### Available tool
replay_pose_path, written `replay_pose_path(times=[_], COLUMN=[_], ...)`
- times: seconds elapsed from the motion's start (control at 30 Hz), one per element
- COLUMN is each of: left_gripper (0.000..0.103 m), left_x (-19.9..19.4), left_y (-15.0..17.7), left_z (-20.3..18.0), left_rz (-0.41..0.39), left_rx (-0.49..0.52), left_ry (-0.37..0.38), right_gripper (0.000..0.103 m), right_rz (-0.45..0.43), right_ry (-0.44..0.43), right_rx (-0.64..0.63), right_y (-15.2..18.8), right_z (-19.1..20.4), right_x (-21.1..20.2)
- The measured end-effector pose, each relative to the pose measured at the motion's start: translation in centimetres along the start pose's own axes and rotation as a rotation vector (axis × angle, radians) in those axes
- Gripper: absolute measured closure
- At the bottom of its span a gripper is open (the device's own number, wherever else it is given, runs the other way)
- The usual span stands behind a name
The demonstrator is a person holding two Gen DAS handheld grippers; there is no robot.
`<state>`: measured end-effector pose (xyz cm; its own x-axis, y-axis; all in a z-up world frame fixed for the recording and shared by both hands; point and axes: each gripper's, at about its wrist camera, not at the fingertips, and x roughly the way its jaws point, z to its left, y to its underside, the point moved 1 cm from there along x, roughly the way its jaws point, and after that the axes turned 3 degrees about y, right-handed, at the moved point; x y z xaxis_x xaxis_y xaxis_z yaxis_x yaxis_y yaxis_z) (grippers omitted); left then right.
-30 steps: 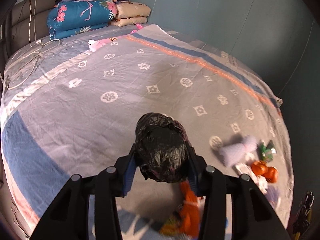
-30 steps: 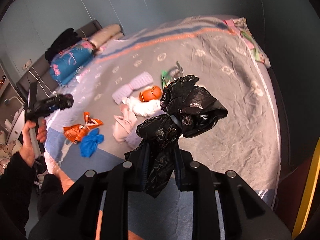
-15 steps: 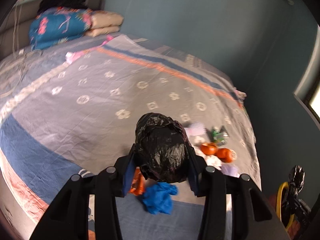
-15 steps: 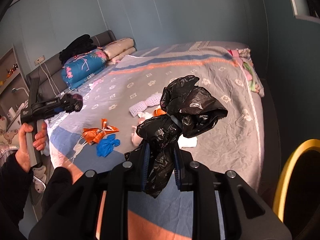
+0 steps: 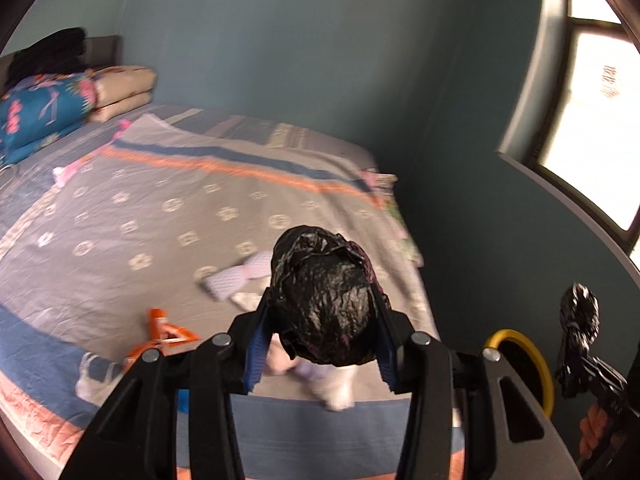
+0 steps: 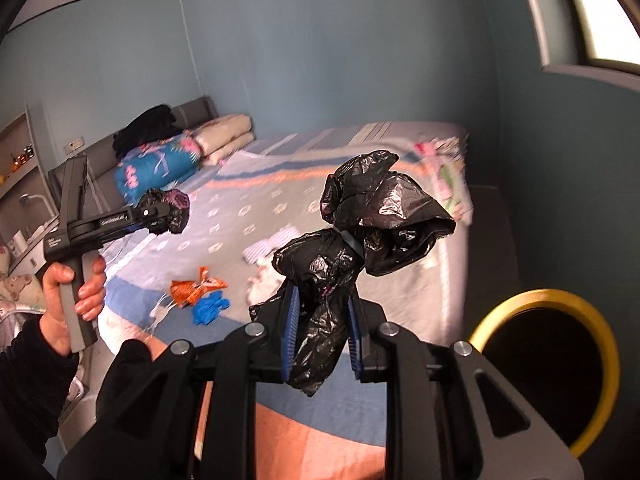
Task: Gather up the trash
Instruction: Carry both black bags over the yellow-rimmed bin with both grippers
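Observation:
My left gripper [image 5: 320, 344] is shut on a crumpled black plastic bag [image 5: 324, 296] and holds it above the bed's foot end. It also shows in the right wrist view [image 6: 166, 212]. My right gripper [image 6: 320, 340] is shut on a second black plastic bag [image 6: 372, 216], which sticks up past the fingers. It appears at the right edge of the left wrist view [image 5: 578, 320]. On the bed lie an orange wrapper [image 6: 192, 286], a blue glove [image 6: 210, 308], a pale purple cloth [image 5: 236, 280] and white tissues [image 6: 264, 276].
A black bin with a yellow rim [image 6: 552, 364] stands on the floor right of the bed, also in the left wrist view [image 5: 520, 364]. Folded quilts [image 6: 160, 166] and pillows [image 6: 228, 136] are stacked at the headboard. A window [image 5: 592, 92] is on the right wall.
Both grippers have lifted and swung right, away from the bed toward the yellow-rimmed bin, which now shows more fully. Each still holds its black bag.

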<state>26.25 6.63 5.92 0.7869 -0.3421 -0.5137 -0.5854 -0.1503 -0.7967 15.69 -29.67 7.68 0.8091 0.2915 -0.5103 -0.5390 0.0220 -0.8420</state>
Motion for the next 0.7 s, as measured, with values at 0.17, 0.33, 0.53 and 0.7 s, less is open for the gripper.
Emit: replay_pose_path(times=[0.17, 0.33, 0.53, 0.7], left_gripper=[0.061, 0.061, 0.060, 0.060], left_x=[0.5, 1.6, 3.7, 5.8], left_y=[0.2, 0.7, 1.7, 2.8], left_z=[-4.7, -8.7, -13.0, -16.1], left_rz=[0.007, 0.024, 0.054, 0.090], left_rx=[0.043, 0.071, 0.099, 0.107], left_ry=[0.066, 0.130, 0.202, 0.262], right_gripper=[0.082, 0.082, 0.082, 0.082], right_rz=[-0.036, -0.054, -0.073, -0.088], right_ry=[0.052, 0.091, 0.132, 0.170], right_rx=[0.022, 0.052, 0.091, 0.128], right_y=[-0.3, -0.4, -0.3, -0.2], right_z=[-2.3, -4.7, -7.9, -10.1], right_x=[-2.9, -4.6, -6.1, -7.3])
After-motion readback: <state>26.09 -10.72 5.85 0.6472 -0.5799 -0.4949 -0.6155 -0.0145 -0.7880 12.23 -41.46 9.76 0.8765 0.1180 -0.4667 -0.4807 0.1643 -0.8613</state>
